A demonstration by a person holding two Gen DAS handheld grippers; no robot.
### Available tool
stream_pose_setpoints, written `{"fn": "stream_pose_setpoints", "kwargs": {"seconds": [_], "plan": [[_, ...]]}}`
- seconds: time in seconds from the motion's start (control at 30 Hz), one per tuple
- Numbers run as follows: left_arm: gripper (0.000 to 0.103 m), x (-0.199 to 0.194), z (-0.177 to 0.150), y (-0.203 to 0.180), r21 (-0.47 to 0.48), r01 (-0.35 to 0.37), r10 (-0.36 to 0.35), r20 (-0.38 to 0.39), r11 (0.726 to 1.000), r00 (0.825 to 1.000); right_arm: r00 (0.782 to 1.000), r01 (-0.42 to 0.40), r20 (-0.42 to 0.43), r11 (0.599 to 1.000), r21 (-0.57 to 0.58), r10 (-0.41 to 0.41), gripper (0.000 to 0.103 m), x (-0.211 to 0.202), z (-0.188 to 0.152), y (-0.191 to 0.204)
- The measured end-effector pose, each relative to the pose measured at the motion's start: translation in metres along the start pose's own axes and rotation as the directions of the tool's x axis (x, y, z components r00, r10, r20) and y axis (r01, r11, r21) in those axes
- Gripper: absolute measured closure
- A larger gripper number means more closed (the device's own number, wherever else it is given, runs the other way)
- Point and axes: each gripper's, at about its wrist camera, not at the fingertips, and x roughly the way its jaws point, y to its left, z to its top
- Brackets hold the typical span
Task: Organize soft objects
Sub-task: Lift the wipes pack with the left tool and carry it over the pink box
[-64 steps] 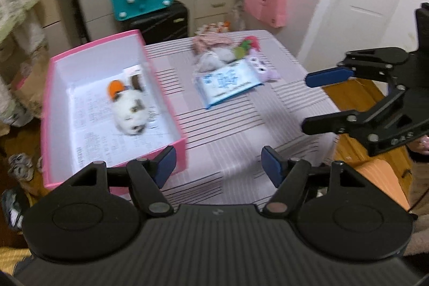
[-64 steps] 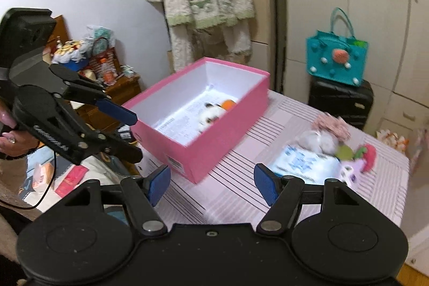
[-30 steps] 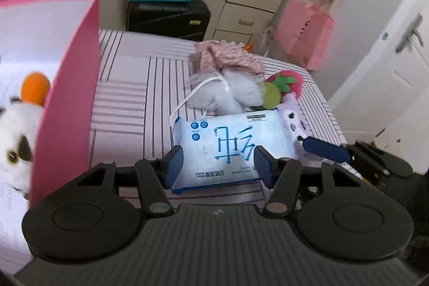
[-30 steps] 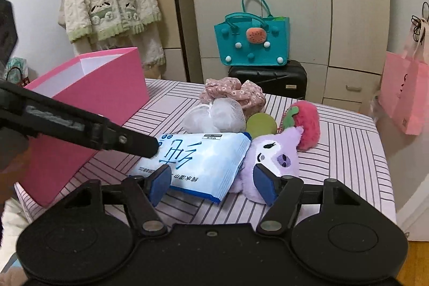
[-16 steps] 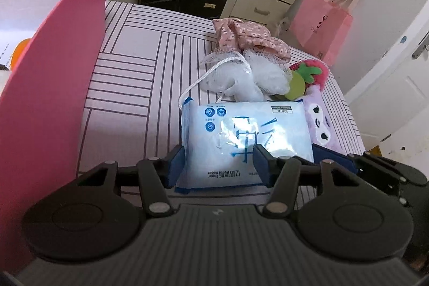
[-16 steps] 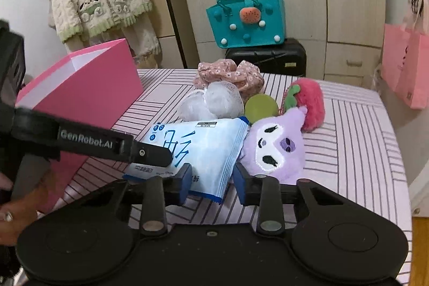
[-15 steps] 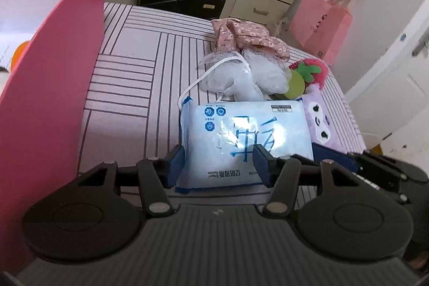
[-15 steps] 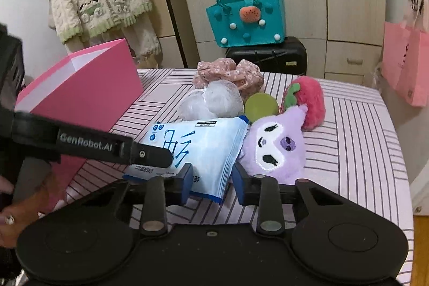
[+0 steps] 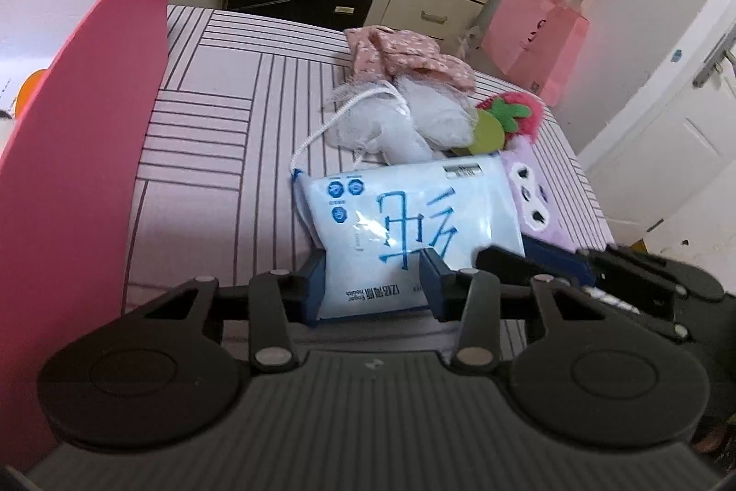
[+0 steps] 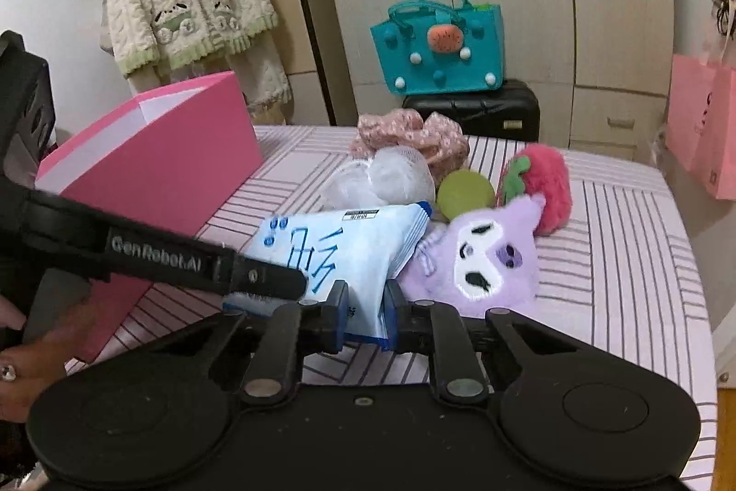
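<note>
**2 grippers close on wet-wipe pack beside pink box**

From left: a pink box [image 9: 92, 113] stands open at the tabletop's [image 9: 221, 113] left edge, an orange-and-white plush partly visible inside. The left gripper [image 9: 375, 284] has its blue pads narrowed against the near end of a pale blue wet-wipe pack [image 9: 405, 224], which lies on the striped cloth directly ahead, long axis running left to right. The right gripper [image 10: 365, 314] pinches the pack's near right corner, jaws nearly together. Both grippers touch it; the box lies to the pack's left, so the coming carry likely runs that way. The left gripper's arm reads "GenRobot.AI"; the pack bears large blue Chinese characters and small, unreadable print. Behind it sit a white mesh bath pouf [image 9: 405, 123], a floral scrunchie [image 10: 409, 134], a strawberry plush [image 10: 543, 182] and, rightmost, a purple plush [image 10: 483, 256].
</note>
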Motion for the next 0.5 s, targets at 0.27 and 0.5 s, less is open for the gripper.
{"fn": "stream_pose_setpoints", "kwargs": {"seconds": [0.27,0.5], "plan": [[0.061,-0.033,-0.017,-0.012,0.039,-0.003,0.003,0.013,0.999,1.000,0.999,-0.043,0.004,0.999,-0.001,0.043,0.082,-0.028,-0.002,0.006],[0.061,-0.047,-0.033,-0.028,0.102,-0.022,0.023,-0.010,0.995,1.000,0.995,-0.070,-0.064,0.995,0.069,0.075,0.082,-0.045,-0.017,0.008]]}}
